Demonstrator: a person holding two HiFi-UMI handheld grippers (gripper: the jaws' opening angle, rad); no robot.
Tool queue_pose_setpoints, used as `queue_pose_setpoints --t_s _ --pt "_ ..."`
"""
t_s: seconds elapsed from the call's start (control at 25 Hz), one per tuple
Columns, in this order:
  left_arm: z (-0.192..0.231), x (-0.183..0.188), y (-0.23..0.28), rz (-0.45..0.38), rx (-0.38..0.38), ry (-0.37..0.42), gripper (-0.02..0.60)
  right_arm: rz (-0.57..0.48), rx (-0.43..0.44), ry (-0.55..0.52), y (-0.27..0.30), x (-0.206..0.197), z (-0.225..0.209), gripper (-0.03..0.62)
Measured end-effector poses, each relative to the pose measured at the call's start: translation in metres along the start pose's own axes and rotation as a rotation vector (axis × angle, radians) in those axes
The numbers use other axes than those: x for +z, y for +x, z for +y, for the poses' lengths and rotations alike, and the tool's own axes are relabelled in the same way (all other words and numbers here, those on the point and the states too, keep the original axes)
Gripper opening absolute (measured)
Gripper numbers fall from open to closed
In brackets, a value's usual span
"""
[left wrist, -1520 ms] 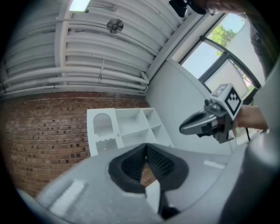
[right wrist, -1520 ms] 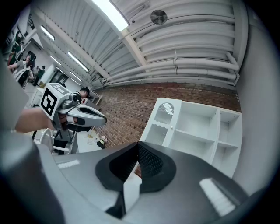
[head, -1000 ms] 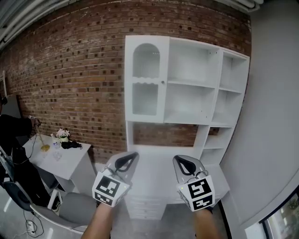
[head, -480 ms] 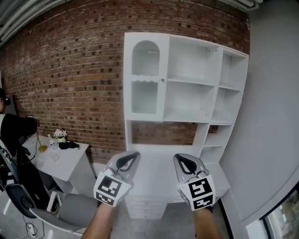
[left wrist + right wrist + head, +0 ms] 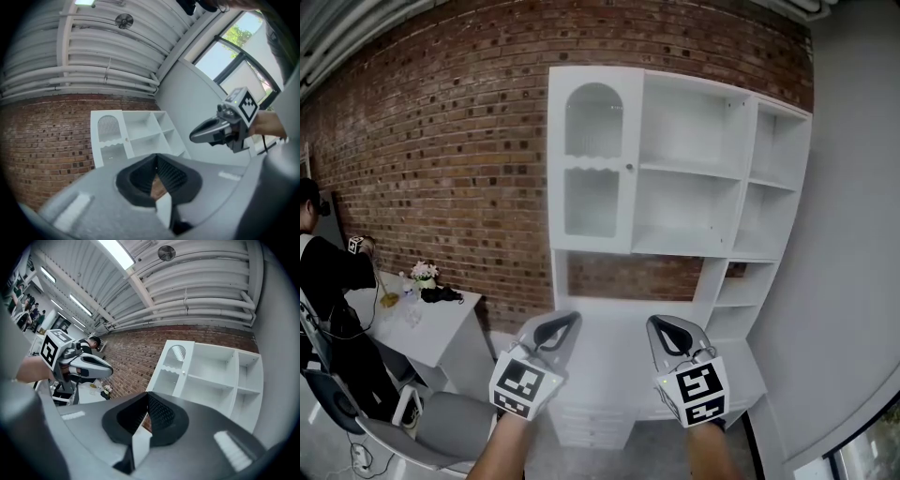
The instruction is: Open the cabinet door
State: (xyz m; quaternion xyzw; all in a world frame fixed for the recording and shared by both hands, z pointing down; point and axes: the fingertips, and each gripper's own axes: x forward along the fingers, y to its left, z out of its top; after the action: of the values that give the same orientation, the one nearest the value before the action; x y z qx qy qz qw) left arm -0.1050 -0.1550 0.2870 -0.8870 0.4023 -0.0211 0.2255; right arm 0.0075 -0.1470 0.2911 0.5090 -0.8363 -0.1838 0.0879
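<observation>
A tall white cabinet stands against the brick wall. Its upper left door point(image 5: 592, 159) has an arched window and a small knob point(image 5: 629, 168) on its right edge, and it is closed. The door also shows in the left gripper view point(image 5: 108, 136) and the right gripper view point(image 5: 171, 369). My left gripper point(image 5: 572, 317) and right gripper point(image 5: 653, 321) are held side by side, low in front of the cabinet's counter, well short of the door. Both are shut with nothing between their jaws. Each sees the other: the right gripper point(image 5: 193, 137), the left gripper point(image 5: 111, 371).
Open white shelves point(image 5: 689, 178) fill the cabinet to the right of the door, with drawers point(image 5: 591, 412) below the counter. A white desk point(image 5: 441, 323) with flowers point(image 5: 424, 272), a grey chair point(image 5: 441, 422) and a person point(image 5: 328, 272) are at the left. A grey wall point(image 5: 853, 281) closes the right.
Both grippers have moved a little lower in the head view and slightly toward the cabinet. The person at the left has come further into view. The door stays closed.
</observation>
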Motion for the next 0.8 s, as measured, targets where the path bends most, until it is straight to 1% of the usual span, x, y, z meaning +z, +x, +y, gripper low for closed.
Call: queue_pose_setpoints --t_s 0.24,0.64,0.8 --pt "-0.001 -0.003 0.033 0.010 0.038 0.007 0.003 -0.019 0.034 -0.002 0.014 -0.011 -0.032 0.003" --pt "-0.015 -0.015 0.085 0.045 0.086 0.015 0.003 -0.048 0.094 0.000 0.031 -0.035 -0.079 0.003" --pt "-0.018 -0.016 0.101 0.050 0.103 0.021 0.003 -0.061 0.105 0.003 0.034 -0.042 -0.096 0.003"
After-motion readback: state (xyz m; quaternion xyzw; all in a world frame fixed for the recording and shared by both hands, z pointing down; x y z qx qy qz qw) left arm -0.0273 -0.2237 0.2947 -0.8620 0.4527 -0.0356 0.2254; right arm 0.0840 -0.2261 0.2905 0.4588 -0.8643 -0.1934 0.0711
